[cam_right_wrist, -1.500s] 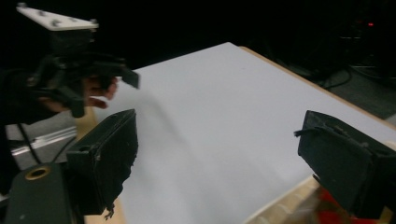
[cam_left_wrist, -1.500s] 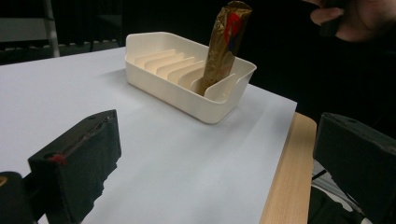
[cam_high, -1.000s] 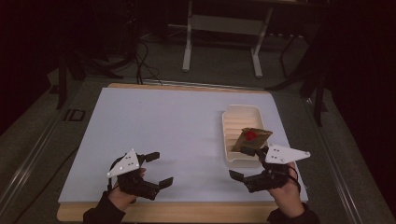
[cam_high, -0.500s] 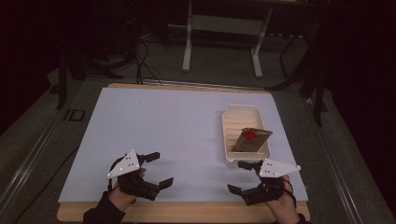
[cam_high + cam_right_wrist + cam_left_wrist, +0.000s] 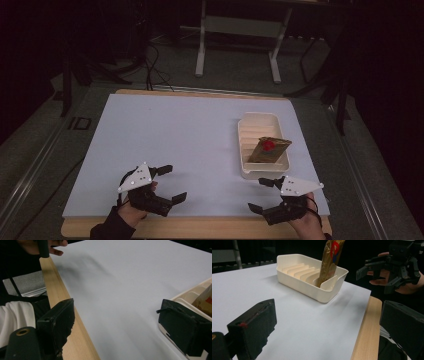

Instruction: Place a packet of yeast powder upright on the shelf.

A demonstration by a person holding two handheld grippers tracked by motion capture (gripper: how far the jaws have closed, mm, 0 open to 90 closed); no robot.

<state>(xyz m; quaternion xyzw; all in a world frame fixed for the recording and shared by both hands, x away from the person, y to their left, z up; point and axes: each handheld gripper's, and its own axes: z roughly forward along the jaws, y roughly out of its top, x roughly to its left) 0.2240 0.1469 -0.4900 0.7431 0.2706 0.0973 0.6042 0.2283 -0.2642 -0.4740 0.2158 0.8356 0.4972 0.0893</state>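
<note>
In the high view the brown packet [image 5: 269, 149] leans in the near end of the cream slotted tray [image 5: 250, 131] at centre right of the frame, its long axis tilted up and away. The right gripper [image 5: 262, 195] sits just below the tray at lower right, jaws spread and empty, so the packet lies straight ahead of it and close. The left gripper [image 5: 170, 183], at lower left with jaws likewise spread and empty, is well apart across the desk [image 5: 165, 125], so the right hand looks better placed to reach.
</note>
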